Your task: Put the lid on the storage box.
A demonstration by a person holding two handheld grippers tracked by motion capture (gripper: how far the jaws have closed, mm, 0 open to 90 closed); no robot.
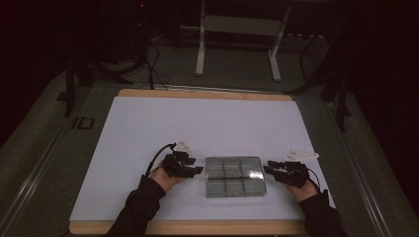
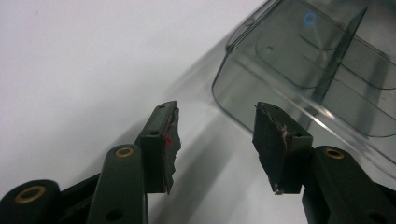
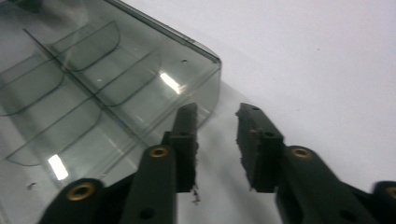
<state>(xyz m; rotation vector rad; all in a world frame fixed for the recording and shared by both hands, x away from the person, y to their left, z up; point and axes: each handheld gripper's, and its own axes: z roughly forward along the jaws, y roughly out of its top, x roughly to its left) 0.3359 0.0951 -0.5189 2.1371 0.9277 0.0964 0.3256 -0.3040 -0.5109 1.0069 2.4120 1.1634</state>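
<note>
A smoky clear plastic compartment box (image 1: 234, 177) lies flat on the white sheet near the table's front edge, and its cells look empty. My left gripper (image 1: 197, 170) sits just off the box's left side, jaws open with nothing between them. In the left gripper view, the box's rounded corner (image 2: 299, 70) lies just beyond my left gripper (image 2: 215, 121). My right gripper (image 1: 269, 169) is at the box's right side, also open and empty. In the right gripper view, the box (image 3: 93, 93) lies to the left, and one jaw of my right gripper (image 3: 215, 121) overlaps its corner.
A white sheet (image 1: 207, 123) covers a wooden tabletop (image 1: 197, 227) whose edge shows at front and back. Beyond the table, on a dark floor, are the legs of a white stand (image 1: 200, 54) and some cables (image 1: 155, 69).
</note>
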